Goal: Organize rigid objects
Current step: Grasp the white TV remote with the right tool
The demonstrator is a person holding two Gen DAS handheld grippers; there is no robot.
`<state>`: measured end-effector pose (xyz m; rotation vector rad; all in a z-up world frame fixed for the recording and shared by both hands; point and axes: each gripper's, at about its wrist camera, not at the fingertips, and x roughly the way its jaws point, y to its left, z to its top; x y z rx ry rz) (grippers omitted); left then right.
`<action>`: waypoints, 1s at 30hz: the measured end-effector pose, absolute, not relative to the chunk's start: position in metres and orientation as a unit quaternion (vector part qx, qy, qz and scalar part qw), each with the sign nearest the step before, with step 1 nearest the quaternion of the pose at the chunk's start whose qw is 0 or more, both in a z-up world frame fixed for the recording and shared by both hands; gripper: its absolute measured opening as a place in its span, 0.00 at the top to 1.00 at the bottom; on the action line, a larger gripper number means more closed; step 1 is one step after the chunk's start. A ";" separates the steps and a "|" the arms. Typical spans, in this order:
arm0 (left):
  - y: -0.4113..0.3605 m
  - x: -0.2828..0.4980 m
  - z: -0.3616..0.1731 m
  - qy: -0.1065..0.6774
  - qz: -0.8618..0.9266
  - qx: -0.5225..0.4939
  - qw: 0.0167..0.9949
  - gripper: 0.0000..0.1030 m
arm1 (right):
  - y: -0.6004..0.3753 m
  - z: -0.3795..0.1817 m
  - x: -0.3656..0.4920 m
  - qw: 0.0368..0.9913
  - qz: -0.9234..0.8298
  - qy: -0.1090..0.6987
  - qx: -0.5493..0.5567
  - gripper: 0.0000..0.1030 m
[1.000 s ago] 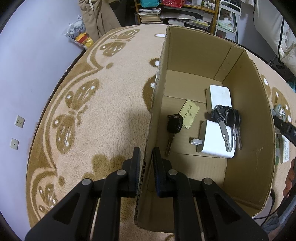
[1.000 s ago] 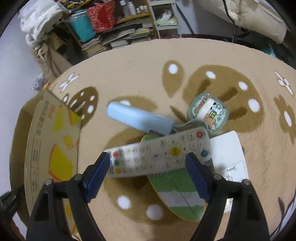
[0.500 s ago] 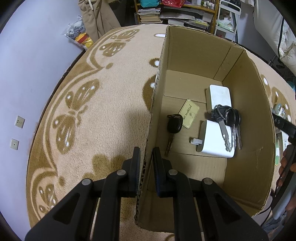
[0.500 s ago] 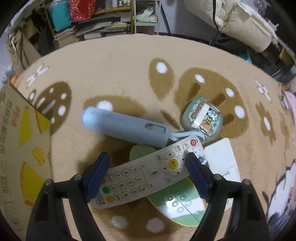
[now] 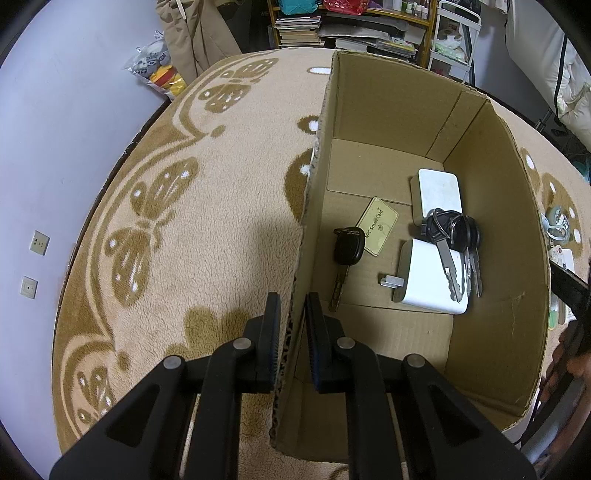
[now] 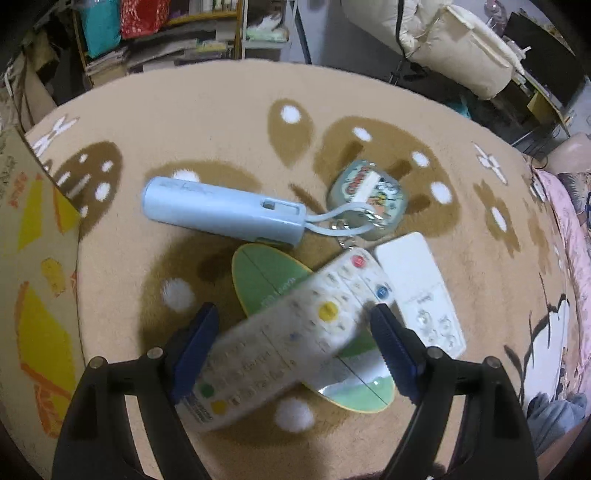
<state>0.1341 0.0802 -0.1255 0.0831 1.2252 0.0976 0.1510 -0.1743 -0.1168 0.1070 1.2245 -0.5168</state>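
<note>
Beige rug (image 6: 221,122) with brown butterfly and dot patterns covers the floor; cluttered bookshelves (image 5: 332,22) stand at the far side.

Left wrist view: cardboard box (image 5: 491,229) sits open on the rug. Left claw (image 5: 292,306) straddles the box's near left wall, 1 finger outside, 1 inside, pads close to the cardboard on both sides; contact looks like a pinch on the wall edge. Inside the box: black car key (image 5: 346,251), beige NFC card (image 5: 378,226), 2 white flat devices (image 5: 432,277), and key bunch (image 5: 452,236) lying across both of them. Small metal plug sticks out of the nearer device.

Right wrist view: white remote (image 6: 291,325) lies diagonally between the fingers of the right claw (image 6: 295,332). Claw spread wide; blue pads flank the remote, and whether they touch it cannot be told. Remote is motion-blurred, button labels unreadable. It rests on top of green oval item (image 6: 273,273), partly hidden beneath it. Second white remote (image 6: 417,284) lies just right of it, lower end cut off by the right finger. Light blue cylinder (image 6: 221,210) lies beyond the remote, its loop strap reaching to small printed case (image 6: 369,192). Box's outer printed wall shows at the left edge, cut off.

Person's hand barely visible at the right border of the left view.
</note>
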 end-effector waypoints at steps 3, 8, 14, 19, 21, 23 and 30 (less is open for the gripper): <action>0.080 0.134 -0.126 0.575 0.046 0.038 0.816 0.87 | -0.180 -0.114 0.143 0.788 -0.248 0.558 0.078 0.14; 0.082 0.134 -0.125 0.575 0.045 0.038 0.816 0.87 | -0.188 -0.130 0.144 0.777 -0.225 0.578 0.107 0.14; 0.082 0.135 -0.126 0.575 0.046 0.041 0.816 0.87 | -0.170 -0.128 0.138 0.804 -0.205 0.556 0.053 0.40; 0.081 0.134 -0.126 0.574 0.046 0.041 0.816 0.87 | -0.173 -0.123 0.127 0.814 -0.181 0.548 0.070 0.57; 0.081 0.134 -0.126 0.574 0.046 0.043 0.816 0.87 | -0.176 -0.118 0.120 0.818 -0.172 0.544 0.074 0.57; 0.082 0.134 -0.126 0.574 0.047 0.044 0.816 0.87 | -0.180 -0.113 0.113 0.825 -0.160 0.536 0.085 0.57; 0.081 0.134 -0.126 0.574 0.047 0.046 0.816 0.87 | -0.184 -0.091 0.101 0.845 -0.130 0.503 0.126 0.57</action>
